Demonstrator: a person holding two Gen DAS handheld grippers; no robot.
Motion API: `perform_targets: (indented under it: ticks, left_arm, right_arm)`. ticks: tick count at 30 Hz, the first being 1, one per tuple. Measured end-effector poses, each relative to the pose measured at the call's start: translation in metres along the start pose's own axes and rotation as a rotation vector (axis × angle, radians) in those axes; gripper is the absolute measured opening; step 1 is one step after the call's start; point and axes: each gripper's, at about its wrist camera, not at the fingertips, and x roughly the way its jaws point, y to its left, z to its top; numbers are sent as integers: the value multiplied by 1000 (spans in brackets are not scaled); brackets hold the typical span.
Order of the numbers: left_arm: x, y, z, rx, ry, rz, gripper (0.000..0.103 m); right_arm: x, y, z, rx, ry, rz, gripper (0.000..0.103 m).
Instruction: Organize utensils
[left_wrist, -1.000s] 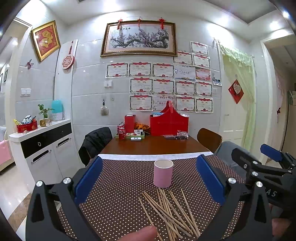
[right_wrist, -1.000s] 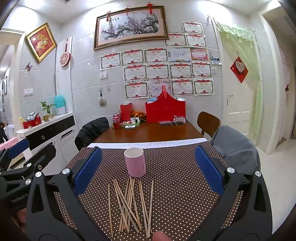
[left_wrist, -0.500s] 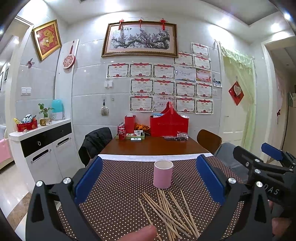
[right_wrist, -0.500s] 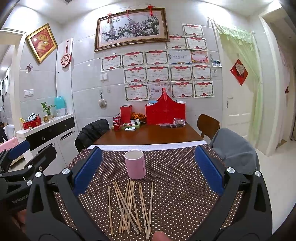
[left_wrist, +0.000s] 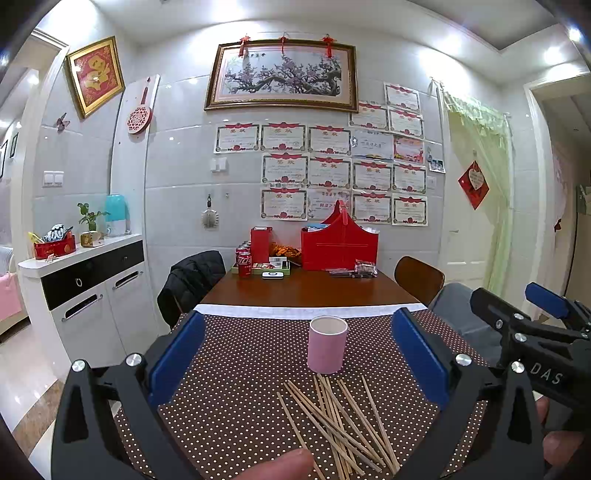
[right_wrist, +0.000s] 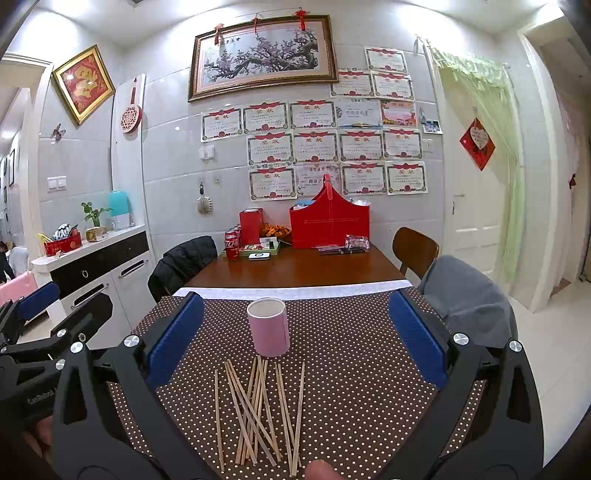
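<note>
Several wooden chopsticks (left_wrist: 340, 424) (right_wrist: 258, 406) lie loosely crossed on a brown dotted tablecloth (left_wrist: 236, 391) (right_wrist: 351, 369). Just behind them stands an upright pink cup (left_wrist: 327, 344) (right_wrist: 269, 328), empty as far as I can see. My left gripper (left_wrist: 299, 354) is open, held above the near table edge with the chopsticks between and below its blue pads (left_wrist: 177, 358). My right gripper (right_wrist: 295, 339) is open too, framing the cup and chopsticks. Each gripper shows at the edge of the other's view: the right gripper (left_wrist: 535, 332), the left gripper (right_wrist: 44, 325).
The far half of the table (right_wrist: 295, 266) holds a red basket (right_wrist: 328, 221), a red box, soda cans and a tray. A jacket-draped chair (right_wrist: 181, 262) stands left, a wooden chair (right_wrist: 413, 251) and a grey-covered chair (right_wrist: 465, 295) right. A white cabinet (left_wrist: 85, 295) lines the left wall.
Both views have shifted only slightly; the cup and chopsticks lie as before, and both grippers stay open.
</note>
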Motion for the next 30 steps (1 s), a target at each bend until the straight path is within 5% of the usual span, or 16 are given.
perform_targets:
  ticks: [16,30]
  left_arm:
    - [37,13,-10,-23,88,12,99]
    - [153,58,-118,-36,493,21,99]
  right_arm:
    - [24,-9,1,-1,69,-31,98]
    - [111,-25,-47,-1,362,-111,98]
